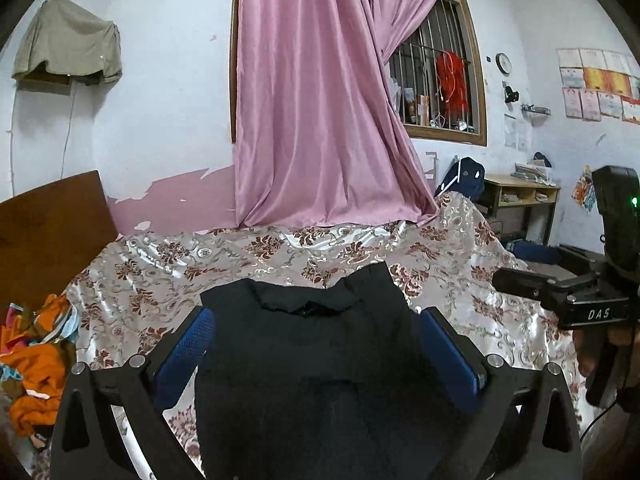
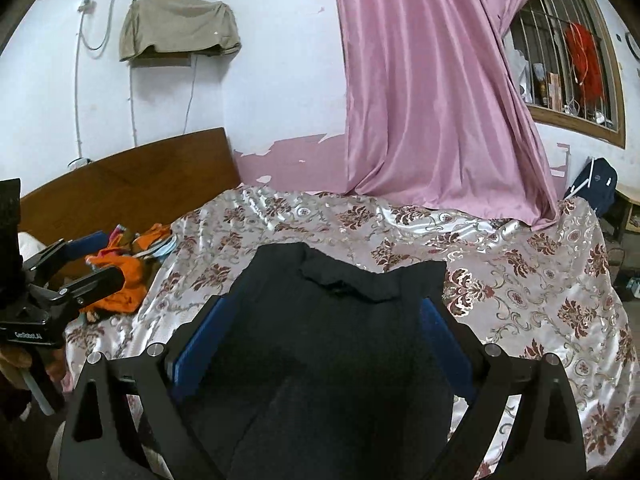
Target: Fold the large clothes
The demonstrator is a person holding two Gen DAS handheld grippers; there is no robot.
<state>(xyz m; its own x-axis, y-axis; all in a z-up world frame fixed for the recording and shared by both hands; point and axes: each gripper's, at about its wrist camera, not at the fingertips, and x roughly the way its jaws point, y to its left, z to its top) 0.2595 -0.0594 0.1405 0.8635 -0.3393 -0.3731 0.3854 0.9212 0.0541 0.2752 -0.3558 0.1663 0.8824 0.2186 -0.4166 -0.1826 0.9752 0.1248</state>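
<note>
Black garment lies on floral bedspread, collar end toward pink curtain.
Left gripper above garment, jaws spread wide, blue pads clear of cloth, pinching nothing.
Right gripper likewise spread, nothing held.
Orange clothes heaped at bed's left edge, beside wooden headboard.

The garment lies on the bedspread, collar end toward the curtain behind it. Left of the garment sits a heap of clothes, the headboard behind that. The window stands right of the curtain.
</note>
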